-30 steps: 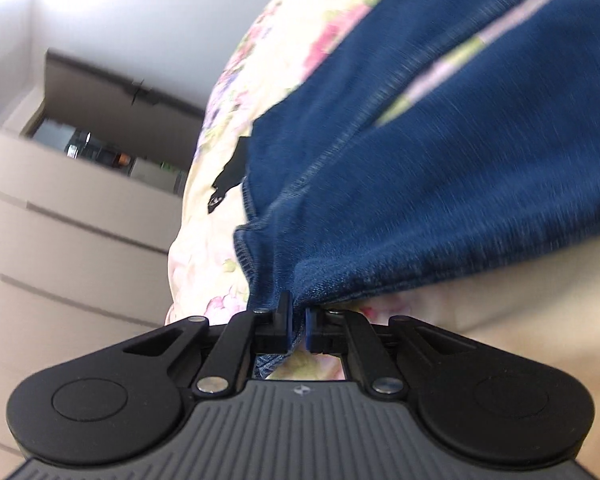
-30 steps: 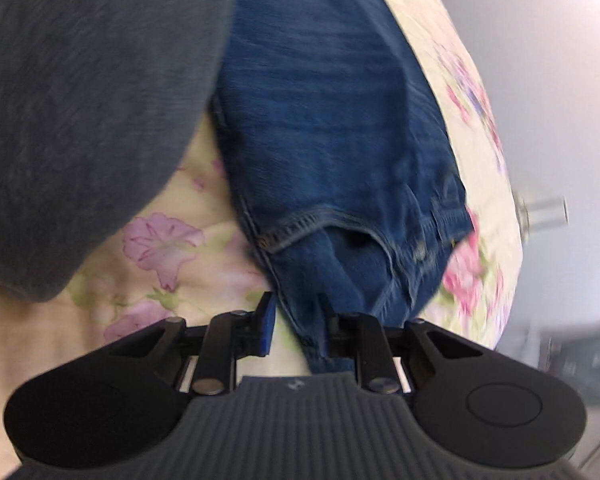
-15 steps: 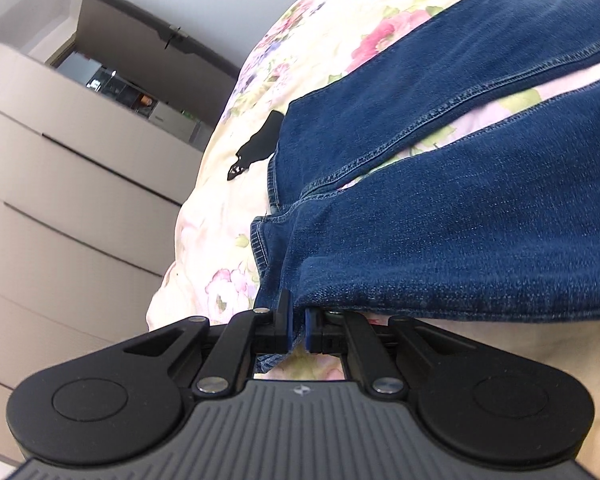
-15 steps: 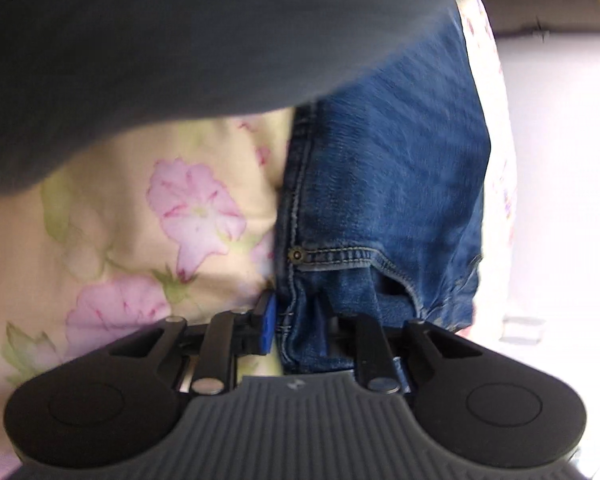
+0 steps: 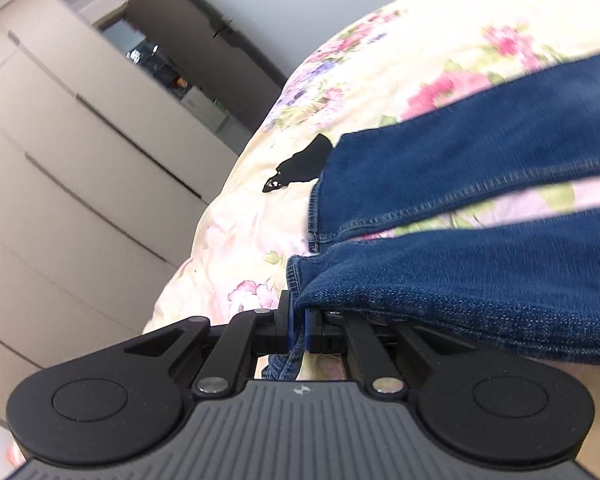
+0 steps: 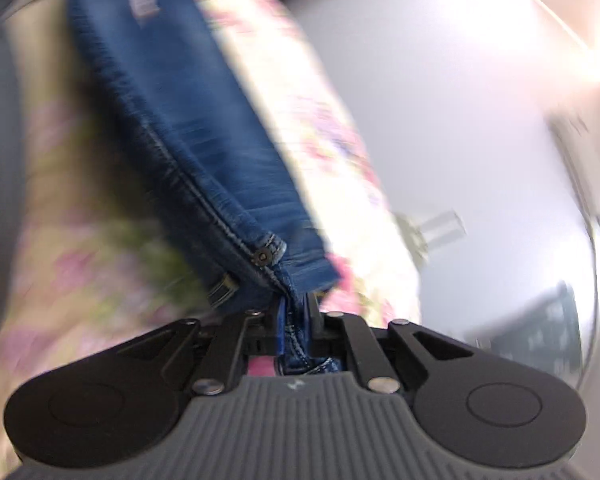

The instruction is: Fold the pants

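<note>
At lower centre, right gripper (image 6: 294,326) now clamped on jeans (image 6: 204,152) waistband, no longer open; left gripper (image 5: 298,326) still pinching hem (image 5: 300,280). Ready for lifting.

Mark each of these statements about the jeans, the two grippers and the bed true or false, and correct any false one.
1. The left gripper is shut on the jeans' hem. True.
2. The right gripper is empty. False: it pinches denim near the waistband rivet.
3. The jeans are black. False: blue.
4. The bedcover is floral. True.
5. A black patch lies on the bedcover beside the jeans. True.
</note>
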Motion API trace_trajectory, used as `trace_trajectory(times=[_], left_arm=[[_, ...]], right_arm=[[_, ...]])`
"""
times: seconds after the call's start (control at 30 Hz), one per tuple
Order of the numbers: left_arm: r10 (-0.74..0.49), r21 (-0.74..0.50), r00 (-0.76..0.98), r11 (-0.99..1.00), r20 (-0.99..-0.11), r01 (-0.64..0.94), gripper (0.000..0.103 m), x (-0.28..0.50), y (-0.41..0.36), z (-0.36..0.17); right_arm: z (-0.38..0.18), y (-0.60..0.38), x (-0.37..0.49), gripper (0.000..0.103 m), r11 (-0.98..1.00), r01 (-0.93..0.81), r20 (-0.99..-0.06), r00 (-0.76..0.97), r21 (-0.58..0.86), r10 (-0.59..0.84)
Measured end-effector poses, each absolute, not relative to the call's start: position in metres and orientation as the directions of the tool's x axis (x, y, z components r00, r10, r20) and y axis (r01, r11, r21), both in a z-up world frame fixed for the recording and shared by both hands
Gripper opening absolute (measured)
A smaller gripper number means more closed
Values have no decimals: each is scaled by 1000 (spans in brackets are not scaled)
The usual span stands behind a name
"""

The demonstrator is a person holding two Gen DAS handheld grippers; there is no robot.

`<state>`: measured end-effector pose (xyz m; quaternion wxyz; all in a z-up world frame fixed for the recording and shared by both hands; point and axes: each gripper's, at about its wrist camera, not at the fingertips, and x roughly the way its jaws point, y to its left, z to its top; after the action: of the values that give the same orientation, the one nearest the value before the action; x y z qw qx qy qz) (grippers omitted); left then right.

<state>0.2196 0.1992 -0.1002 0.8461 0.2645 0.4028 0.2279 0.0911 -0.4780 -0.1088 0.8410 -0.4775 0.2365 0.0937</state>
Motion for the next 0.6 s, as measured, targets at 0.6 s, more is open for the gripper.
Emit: trace_trajectory(times=[0.6], left_arm=[[653, 681, 500, 715, -569, -158, 5, 413, 192, -85]], right_arm=[[-84, -466, 355, 0, 722, -189, -519, 813, -665, -265]])
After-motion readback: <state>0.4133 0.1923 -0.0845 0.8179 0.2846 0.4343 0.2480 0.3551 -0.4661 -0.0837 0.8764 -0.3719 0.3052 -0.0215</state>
